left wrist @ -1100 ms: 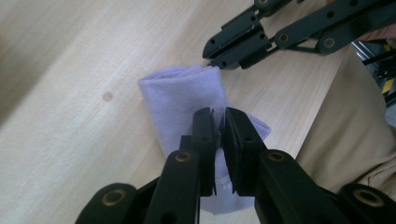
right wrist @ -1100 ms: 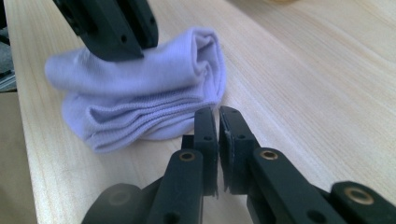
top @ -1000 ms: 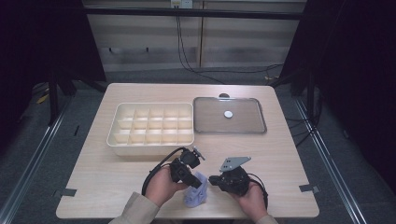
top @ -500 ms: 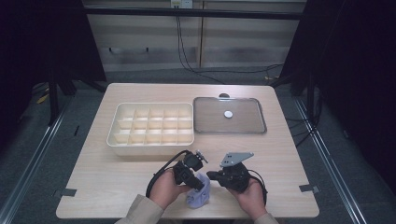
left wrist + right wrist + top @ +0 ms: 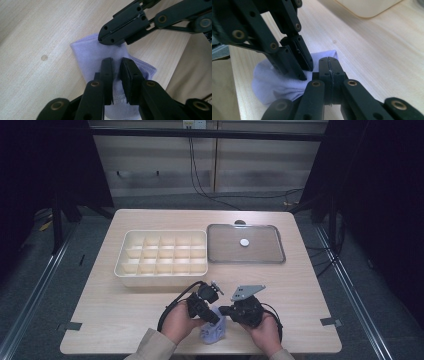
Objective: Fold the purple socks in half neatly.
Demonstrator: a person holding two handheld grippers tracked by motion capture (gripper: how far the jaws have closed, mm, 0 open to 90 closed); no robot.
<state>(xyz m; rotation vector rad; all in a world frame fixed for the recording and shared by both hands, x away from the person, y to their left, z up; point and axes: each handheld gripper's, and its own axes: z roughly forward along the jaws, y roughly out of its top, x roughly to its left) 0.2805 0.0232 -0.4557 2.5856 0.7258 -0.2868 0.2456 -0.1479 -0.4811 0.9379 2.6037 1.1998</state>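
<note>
- A pale lilac sock (image 5: 212,330) is seen lying near the front edge of the wooden bench (image 5: 300,290), between the person's two hands; faint printed lettering is visible on it in the left gripper view (image 5: 100,60).
- The left tool (image 5: 117,75) is held directly over the sock, its two jaws standing a narrow gap apart with a strip of the fabric visible between them; the jaws have just been opening a little. Whether the pads press on the fabric cannot be told.
- The right tool (image 5: 329,68) is seen with its jaws brought fully together, the pads touching each other. Its tip is placed at the edge of the sock (image 5: 277,82); whether a fold of cloth is pinched there cannot be told.
- In the high view the left tool (image 5: 210,312) and the right tool (image 5: 227,312) are found just beside each other, tips pointed inward and almost meeting above the sock.
- A cream compartmented tray (image 5: 162,257) is set behind the hands, near the middle of the bench, well apart from the sock.
- A grey flat tray (image 5: 245,252) is placed just to the right of the cream one, and a small white round object (image 5: 244,242) is seen lying in it.
</note>
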